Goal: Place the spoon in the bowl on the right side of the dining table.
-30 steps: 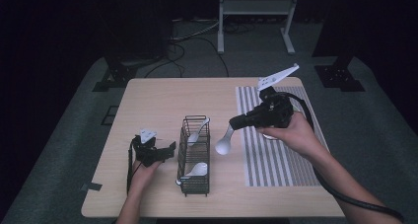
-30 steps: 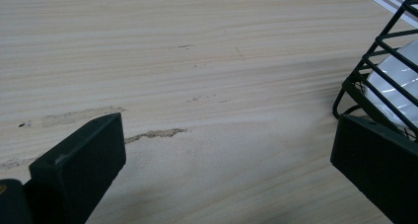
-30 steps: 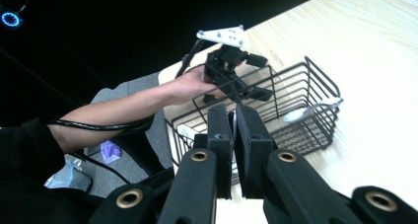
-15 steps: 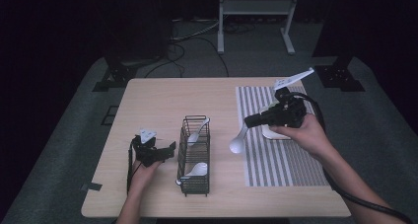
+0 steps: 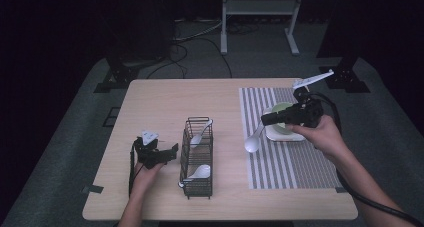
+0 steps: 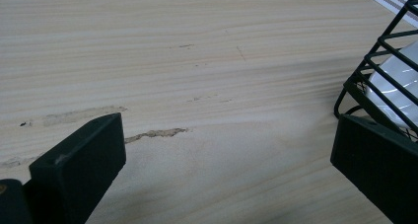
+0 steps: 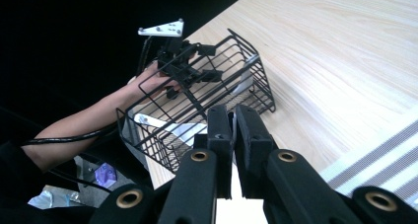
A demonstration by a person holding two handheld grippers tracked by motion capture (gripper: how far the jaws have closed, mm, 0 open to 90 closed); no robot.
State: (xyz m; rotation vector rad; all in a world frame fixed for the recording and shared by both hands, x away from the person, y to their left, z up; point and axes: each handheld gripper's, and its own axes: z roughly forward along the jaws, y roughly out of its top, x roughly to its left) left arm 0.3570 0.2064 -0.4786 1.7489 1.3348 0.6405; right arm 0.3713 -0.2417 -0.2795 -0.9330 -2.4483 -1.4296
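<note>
On the near left of the desk, the left gripper rests low on the wood, held by a hand that comes in from the bottom edge. Its jaws stand wide apart with nothing but bare desk between them; in the left gripper view one jaw sits just beside the corner of the black wire basket.

That basket stands upright near the middle of the desk, just right of the left gripper. Two white spoons lie in it: one in the near end, one in the far end with its handle leaning up over the rim.

Farther right, over the striped placemat, the right gripper is clamped on the handle of a third white soup spoon. The spoon hangs down and to the left from the closed jaws, its bowl just above the mat's left part. In the right gripper view, the jaws pinch a thin white strip between them.

Just behind the gripper, on the mat, sits a pale green bowl on a white square plate.
</note>
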